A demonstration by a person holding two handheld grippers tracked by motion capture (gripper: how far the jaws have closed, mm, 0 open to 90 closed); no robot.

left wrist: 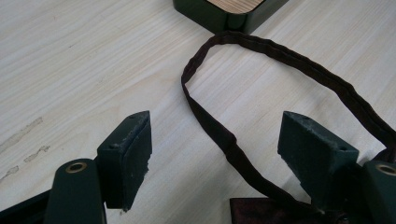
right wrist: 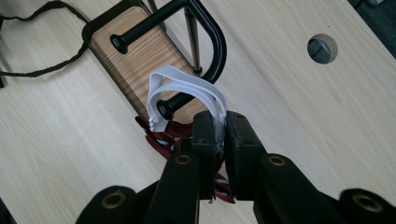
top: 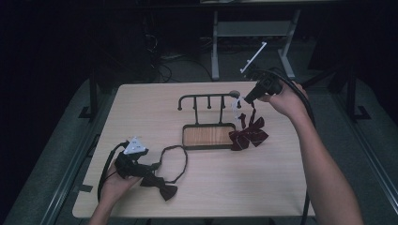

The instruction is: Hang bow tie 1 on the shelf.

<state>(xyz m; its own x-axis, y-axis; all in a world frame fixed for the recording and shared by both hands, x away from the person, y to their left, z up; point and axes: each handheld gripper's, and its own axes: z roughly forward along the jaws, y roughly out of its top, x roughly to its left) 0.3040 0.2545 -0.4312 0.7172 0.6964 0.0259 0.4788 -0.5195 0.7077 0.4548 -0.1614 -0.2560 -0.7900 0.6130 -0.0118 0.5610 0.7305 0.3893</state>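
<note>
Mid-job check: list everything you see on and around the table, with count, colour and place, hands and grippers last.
table: one, light wood, with a round hole near its far edge.
hook rack: one, black bar with pegs on a wood-inlaid tray base, table centre.
red bow tie: one, dark red with stripes, at the rack base's right end.
white elastic band: one, looped by the rack's end peg.
dark bow tie: one, near-black, front left, its strap loop lying toward the rack.
left gripper: open over the dark strap.
right gripper: shut on the white elastic band.
</note>
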